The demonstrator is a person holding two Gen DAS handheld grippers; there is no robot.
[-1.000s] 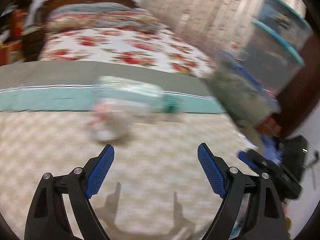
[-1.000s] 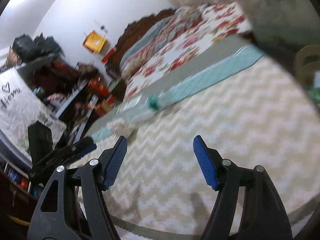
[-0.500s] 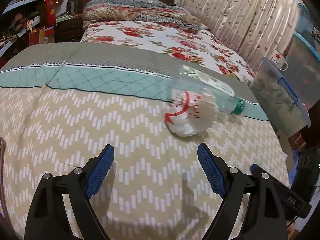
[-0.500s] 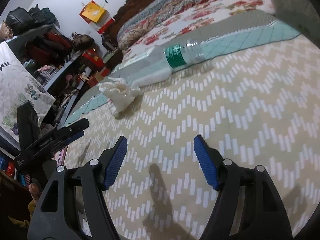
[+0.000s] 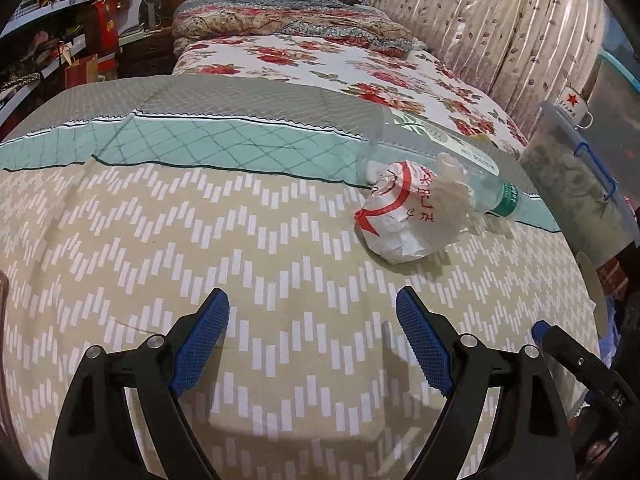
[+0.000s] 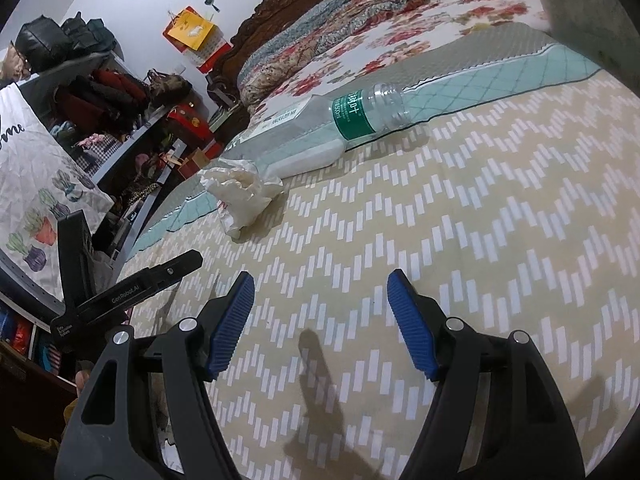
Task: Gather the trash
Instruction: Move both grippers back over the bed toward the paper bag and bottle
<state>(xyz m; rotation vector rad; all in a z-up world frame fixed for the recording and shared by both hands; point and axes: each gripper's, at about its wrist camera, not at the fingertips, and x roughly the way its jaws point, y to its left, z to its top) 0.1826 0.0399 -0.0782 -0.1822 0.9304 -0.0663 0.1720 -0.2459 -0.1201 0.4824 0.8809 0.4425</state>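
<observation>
Nothing collected yet: wrapper [image 5: 408,220] touches bottle [image 6: 320,136] on the bed [image 5: 200,240]; no bin is visible, perhaps off-frame. Left gripper [image 5: 312,340] and right gripper [image 6: 320,320] gape, empty.

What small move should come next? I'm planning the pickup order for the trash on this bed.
Probably ease the left claw forward and to its right until its open jaws straddle the crumpled wrapper. Both claws are empty, and the wrapper lies nearest, ahead and right of the left one, against the empty plastic bottle. The right claw could then go for the bottle.
</observation>
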